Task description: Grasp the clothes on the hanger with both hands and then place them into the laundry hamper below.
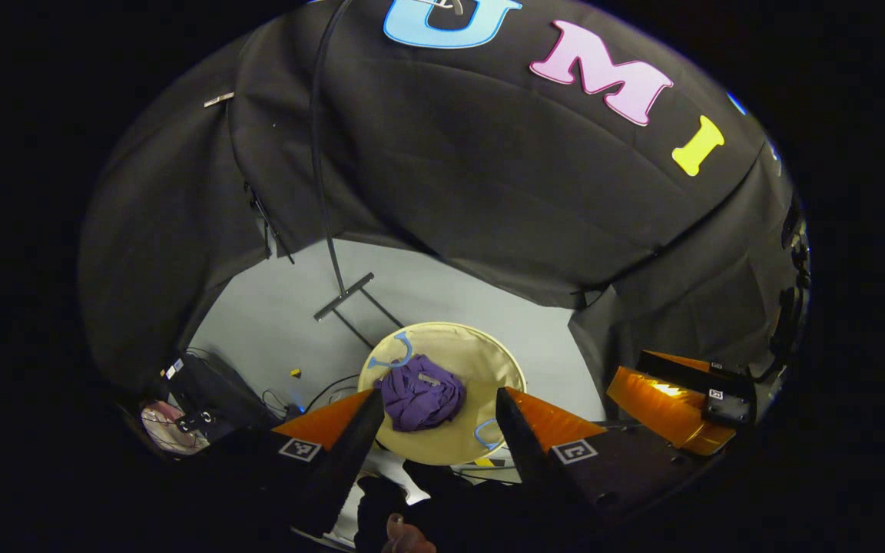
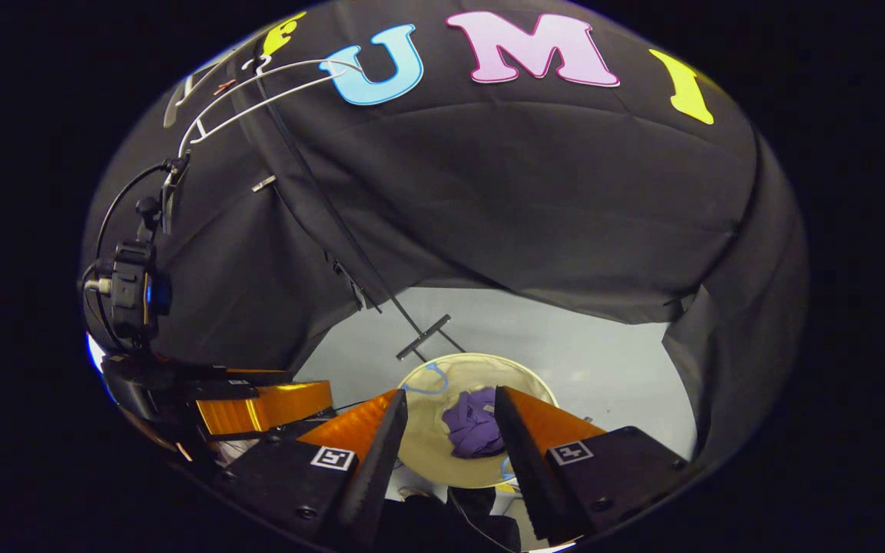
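Note:
A crumpled purple garment [image 1: 421,393] lies inside the round cream laundry hamper [image 1: 488,357] on the floor below. My left gripper [image 1: 436,398] hangs above it, open, with nothing between its fingers. The right gripper [image 1: 631,370] shows off to the right at about the same height. In the right gripper view, the same purple garment [image 2: 473,430] sits in the hamper [image 2: 423,442], seen between the fingers of my open, empty right gripper [image 2: 450,395]. The left gripper [image 2: 312,384] is at the lower left. A bare white hanger [image 2: 258,84] hangs high at the upper left.
The rack's thin dark pole [image 1: 323,192] comes down to a cross foot [image 1: 344,296] on the grey floor just behind the hamper. Cables and a dark bag [image 1: 197,407] lie at the left. Black cloth walls close the booth all round.

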The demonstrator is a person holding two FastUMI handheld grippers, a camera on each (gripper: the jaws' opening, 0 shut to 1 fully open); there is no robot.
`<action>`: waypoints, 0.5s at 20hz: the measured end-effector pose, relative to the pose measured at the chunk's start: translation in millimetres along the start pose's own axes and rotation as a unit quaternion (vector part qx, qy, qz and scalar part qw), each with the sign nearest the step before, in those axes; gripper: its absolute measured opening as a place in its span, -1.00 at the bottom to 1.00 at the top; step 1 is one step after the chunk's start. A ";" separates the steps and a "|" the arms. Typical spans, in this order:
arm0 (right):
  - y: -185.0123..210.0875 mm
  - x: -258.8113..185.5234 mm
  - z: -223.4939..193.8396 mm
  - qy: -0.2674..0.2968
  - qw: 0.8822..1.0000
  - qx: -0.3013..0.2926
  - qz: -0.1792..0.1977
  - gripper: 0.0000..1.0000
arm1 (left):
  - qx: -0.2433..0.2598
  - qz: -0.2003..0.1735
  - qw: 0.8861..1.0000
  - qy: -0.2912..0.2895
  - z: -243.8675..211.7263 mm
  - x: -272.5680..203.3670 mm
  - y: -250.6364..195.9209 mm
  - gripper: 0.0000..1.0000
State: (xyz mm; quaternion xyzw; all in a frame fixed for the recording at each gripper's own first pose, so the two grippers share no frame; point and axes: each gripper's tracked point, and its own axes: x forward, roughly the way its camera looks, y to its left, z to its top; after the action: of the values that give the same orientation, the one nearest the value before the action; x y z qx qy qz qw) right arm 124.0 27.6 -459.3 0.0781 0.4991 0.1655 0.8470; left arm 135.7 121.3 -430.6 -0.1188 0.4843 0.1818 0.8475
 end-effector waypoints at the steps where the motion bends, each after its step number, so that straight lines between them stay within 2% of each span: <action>1: 3.7 -7.6 -1.4 -0.007 1.000 -0.005 -0.005 0.53 | 0.007 -0.005 1.000 -0.011 0.3 -8.1 0.9 0.85; 4: 22.1 -35.7 3.1 -0.046 0.999 -0.008 -0.019 0.55 | 0.034 -0.030 0.997 -0.057 5.4 -41.3 2.4 0.87; 7: 34.3 -61.3 4.0 -0.083 0.995 -0.019 -0.057 0.54 | 0.066 -0.044 0.992 -0.096 10.9 -83.5 11.3 0.87; 10: 50.0 -99.0 12.1 -0.132 0.988 -0.014 -0.084 0.60 | 0.112 -0.056 0.981 -0.146 26.4 -123.1 24.4 0.87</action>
State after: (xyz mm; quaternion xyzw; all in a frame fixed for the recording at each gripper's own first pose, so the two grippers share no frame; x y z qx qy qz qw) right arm 80.2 39.2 -357.3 0.0453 0.3853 0.0888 0.9174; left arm 88.7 129.5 -311.6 -0.0221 0.3649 0.0944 0.9260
